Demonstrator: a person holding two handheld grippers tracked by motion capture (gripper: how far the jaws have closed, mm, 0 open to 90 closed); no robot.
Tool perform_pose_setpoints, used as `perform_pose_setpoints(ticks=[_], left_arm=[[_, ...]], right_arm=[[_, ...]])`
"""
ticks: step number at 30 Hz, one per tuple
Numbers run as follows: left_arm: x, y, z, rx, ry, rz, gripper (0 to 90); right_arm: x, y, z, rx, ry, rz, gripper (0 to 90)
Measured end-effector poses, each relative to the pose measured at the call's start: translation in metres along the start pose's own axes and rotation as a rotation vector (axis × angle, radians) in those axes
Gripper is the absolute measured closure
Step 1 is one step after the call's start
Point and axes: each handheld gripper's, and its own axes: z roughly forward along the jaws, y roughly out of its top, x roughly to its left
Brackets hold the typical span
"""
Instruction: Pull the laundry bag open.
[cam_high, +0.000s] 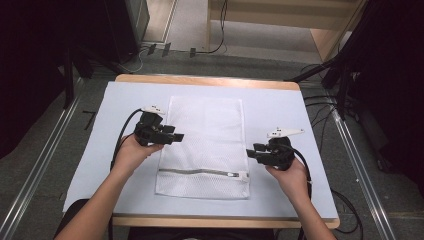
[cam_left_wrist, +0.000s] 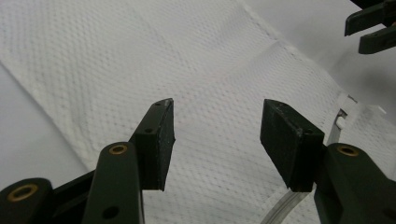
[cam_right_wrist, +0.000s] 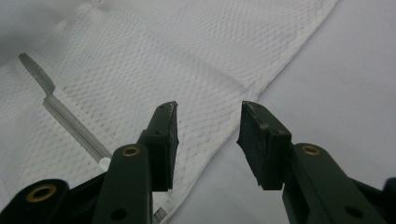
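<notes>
A pale sheet (cam_high: 280, 107) covered the table (cam_high: 205, 80). Beyond the table, cables (cam_high: 150, 52) lay on the grey floor (cam_high: 250, 60), near a wooden frame (cam_high: 325, 37). Metal rails (cam_high: 45, 150) flanked the table.

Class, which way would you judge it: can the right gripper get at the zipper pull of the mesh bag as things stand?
Probably yes. The right gripper hovers just right of the mesh bag, jaws apart with nothing between them. The zipper pull lies exposed near that edge, with nothing lying over it.
</notes>
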Motion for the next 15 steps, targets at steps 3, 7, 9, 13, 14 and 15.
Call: perform_pose_setpoints(ticks=[3, 7, 9, 13, 14, 15], left_arm=[[-0.005, -0.002, 0.003, -0.013, -0.02, -0.003, 45.6], [-0.011, -0.005, 0.009, 0.004, -0.025, 0.008, 46.0], [-0.013, -0.006, 0.011, 0.005, -0.029, 0.016, 46.1], [-0.019, -0.006, 0.015, 0.012, -0.036, 0.03, 46.2], [-0.021, -0.006, 0.016, 0.01, -0.042, 0.032, 46.1], [-0.023, -0.006, 0.017, 0.011, -0.047, 0.037, 46.2]], right_arm=[[0.002, -0.003, 0.003, 0.018, 0.014, 0.001, 64.6], [0.005, -0.005, 0.006, 0.031, 0.021, -0.008, 70.6], [0.007, -0.007, 0.008, 0.032, 0.026, -0.01, 73.0], [0.012, -0.009, 0.012, 0.046, 0.03, -0.024, 79.6], [0.014, -0.01, 0.013, 0.05, 0.038, -0.027, 79.6], [0.014, -0.011, 0.013, 0.053, 0.038, -0.031, 80.3]])
